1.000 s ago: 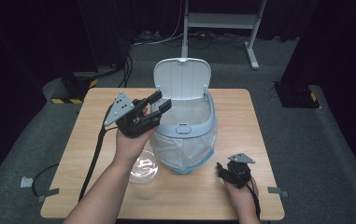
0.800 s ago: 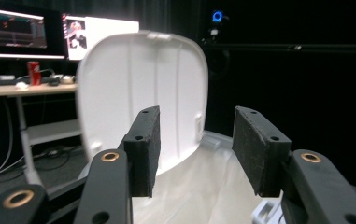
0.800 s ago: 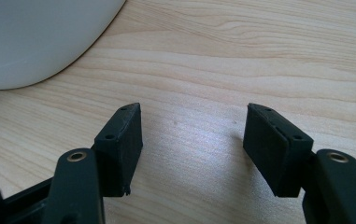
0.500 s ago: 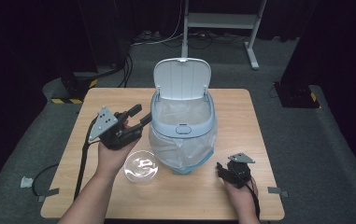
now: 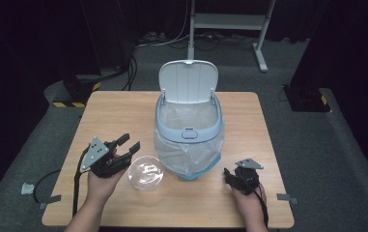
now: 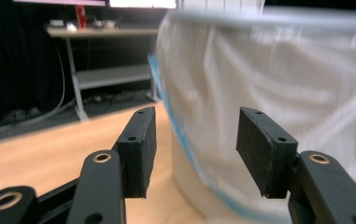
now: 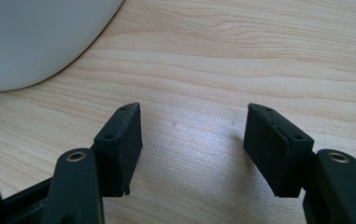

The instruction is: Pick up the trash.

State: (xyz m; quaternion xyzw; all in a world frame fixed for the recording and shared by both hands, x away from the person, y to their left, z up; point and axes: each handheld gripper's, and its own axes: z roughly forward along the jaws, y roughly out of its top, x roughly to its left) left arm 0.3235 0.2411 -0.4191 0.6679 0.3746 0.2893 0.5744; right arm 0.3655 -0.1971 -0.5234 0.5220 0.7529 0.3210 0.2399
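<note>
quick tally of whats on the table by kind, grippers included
light blue lidded bin lined with a clear plastic bag: 1
clear round plastic bowl: 1
black two-jaw grippers, left gripper and right gripper: 2
total: 4

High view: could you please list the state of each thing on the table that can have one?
Bin lid: flipped open, standing upright.
Bin liner bag: fitted in the bin, draping over its outside.
Clear bowl: upright, looks empty.
Left gripper: open, nothing between the jaws, which have just been opening.
Right gripper: open, holding nothing.
</note>
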